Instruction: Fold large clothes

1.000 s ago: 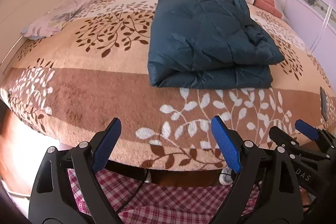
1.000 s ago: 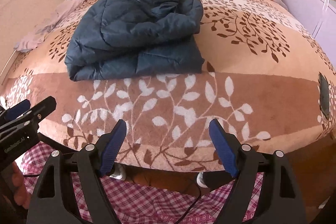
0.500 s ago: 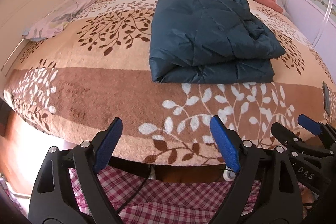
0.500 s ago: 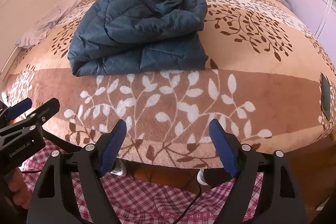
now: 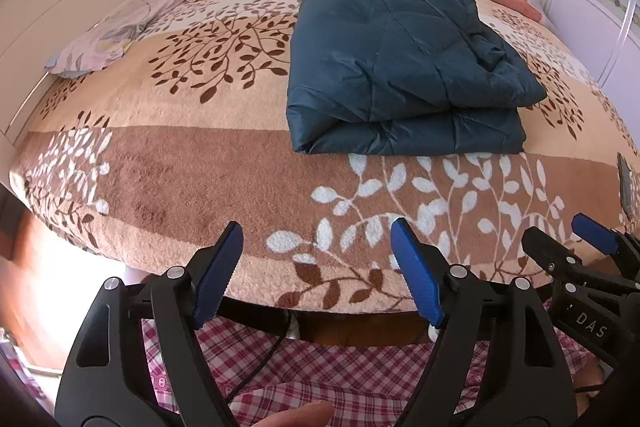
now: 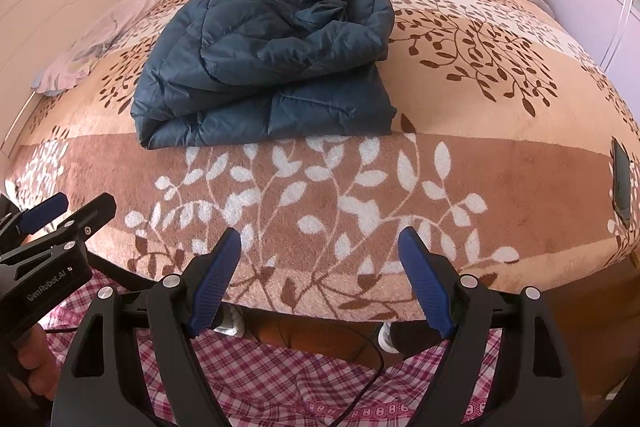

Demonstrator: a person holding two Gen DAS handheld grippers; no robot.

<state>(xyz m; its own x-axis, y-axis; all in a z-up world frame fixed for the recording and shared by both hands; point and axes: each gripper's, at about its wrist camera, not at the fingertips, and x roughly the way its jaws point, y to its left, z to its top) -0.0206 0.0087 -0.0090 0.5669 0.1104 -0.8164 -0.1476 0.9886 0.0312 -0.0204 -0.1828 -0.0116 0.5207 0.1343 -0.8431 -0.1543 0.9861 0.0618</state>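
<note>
Jacket point(image 5: 394, 67), dark blue and quilted, lies folded on the leaf-patterned bed point(image 5: 168, 163), well beyond both claws. Right gripper point(image 6: 320, 279) gapes wide, empty. Left gripper point(image 5: 316, 267), also empty, has just been narrowing its jaws.

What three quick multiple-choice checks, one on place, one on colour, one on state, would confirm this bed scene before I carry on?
1. Where does the jacket lie?
A. On the floor
B. On the bed blanket
C. Between a gripper's jaws

2. What colour is the jacket?
A. Red
B. White
C. Dark teal-blue

3. How is the jacket lying?
A. Spread out flat
B. Folded into a stacked bundle
C. Hanging up

Answers: B, it rests on the leaf-patterned blanket, apart from the left gripper and the right gripper; C, its quilted fabric is dark teal-blue; B, layers lie doubled over each other.
</note>
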